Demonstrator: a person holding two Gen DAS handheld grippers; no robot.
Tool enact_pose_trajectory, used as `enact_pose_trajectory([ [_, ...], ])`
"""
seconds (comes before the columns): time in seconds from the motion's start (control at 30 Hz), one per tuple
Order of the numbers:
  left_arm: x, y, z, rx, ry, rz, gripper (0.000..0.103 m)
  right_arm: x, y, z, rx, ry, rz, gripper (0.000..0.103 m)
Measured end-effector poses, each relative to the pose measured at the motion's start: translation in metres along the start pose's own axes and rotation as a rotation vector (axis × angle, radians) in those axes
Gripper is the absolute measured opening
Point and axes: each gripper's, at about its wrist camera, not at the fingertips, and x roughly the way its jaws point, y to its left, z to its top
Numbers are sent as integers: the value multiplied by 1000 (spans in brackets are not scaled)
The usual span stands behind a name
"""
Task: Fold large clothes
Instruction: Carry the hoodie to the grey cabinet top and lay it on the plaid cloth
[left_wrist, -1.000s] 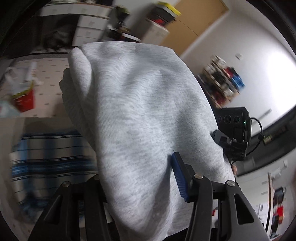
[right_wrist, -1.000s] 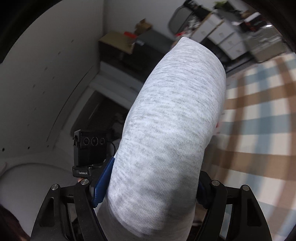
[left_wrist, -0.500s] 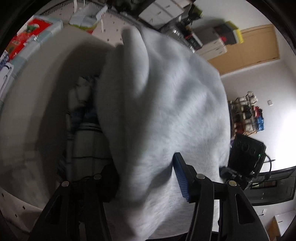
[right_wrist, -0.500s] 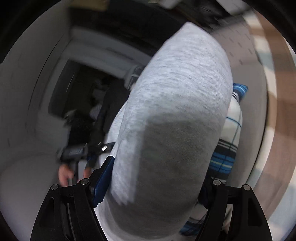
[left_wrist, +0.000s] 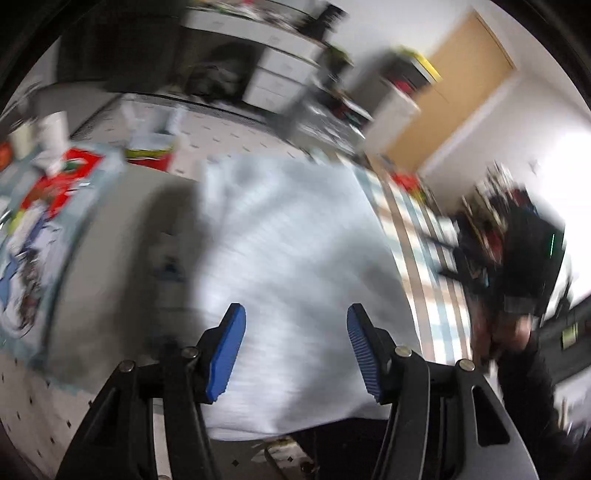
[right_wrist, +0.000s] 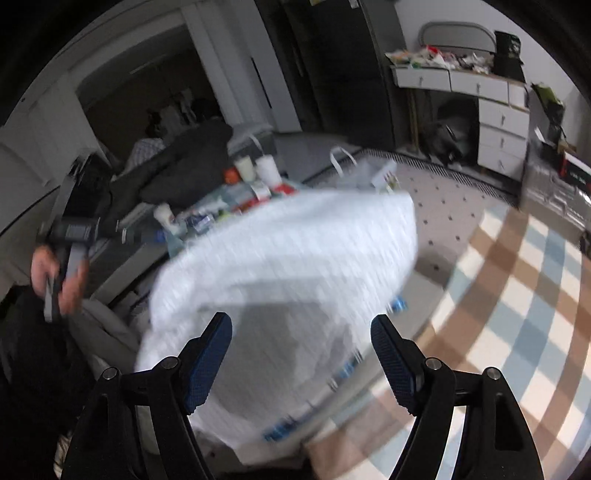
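The checked rug (right_wrist: 517, 295), in brown, blue and cream, is being shown spread across the right of the right wrist view, bare of things, with dotted pale flooring (right_wrist: 454, 206) beyond it. The folded light grey garment (right_wrist: 288, 288) is being seen lying flat over a low pale surface (left_wrist: 122, 236), its right edge close beside the rug and a blue-striped cloth (right_wrist: 347, 369) showing from under its near right edge. The left part of that surface is being left uncovered by the garment. Far left of the garment a clutter of cups, bottles and packets (right_wrist: 255, 177) is crowding the space, blurred. A white chest of drawers (right_wrist: 498, 122) is being shown at the far wall, its top heaped with small items too blurred to name.

The right gripper (right_wrist: 301, 354) is being held wide open above the garment's near edge, nothing pinched. The left gripper (left_wrist: 295, 343) is being held part open above the garment, its jaws having just been opening, with no cloth between the pads. The person's hand (right_wrist: 59, 273) is being seen at the left.
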Motion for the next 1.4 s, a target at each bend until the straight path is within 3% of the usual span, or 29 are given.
enact_pose_trajectory([
  [0.07,45,6,-11,-11,95,12,52,17,15,14,-65,5,-68,77],
  [0.1,57,19,-19,-36,103,2,52,31,19,23,-106,42,-114,77],
  [0.17,73,37,-29,-108,77,-48,51,79,20,11,-159,217,-173,77],
  [0.2,78,46,-35,-142,57,-93,51,91,16,-1,-160,258,-190,78],
  [0.33,84,59,-44,-163,12,-128,51,87,7,21,-112,309,-133,75],
  [0.43,93,52,-45,-158,-10,-124,51,79,6,51,-85,218,-133,74],
  [0.53,89,46,-52,-157,-26,-129,51,117,5,71,-65,246,-159,74],
  [0.67,76,44,-48,-157,-38,-105,52,174,26,53,-311,345,-395,76],
  [0.8,74,36,-40,-138,-33,-78,52,159,18,53,-241,268,-340,77],
  [0.9,57,24,-33,-137,-42,-29,52,105,8,50,-93,118,-222,75],
  [1.0,40,5,-35,-106,-89,91,52,63,6,34,-43,19,-153,75],
  [1.07,27,-15,-40,-67,-157,140,52,32,12,19,-38,-49,-147,76],
  [1.13,13,-40,-52,-29,-226,177,53,-3,19,-1,-5,-127,-127,85],
  [1.27,-11,-88,-83,22,-424,280,81,-71,46,-45,-21,-280,-82,95],
  [1.33,-19,-118,-101,54,-543,331,84,-103,62,-66,-63,-373,-102,103],
  [1.4,-21,-142,-121,96,-641,399,84,-130,75,-91,-76,-468,-134,103],
])
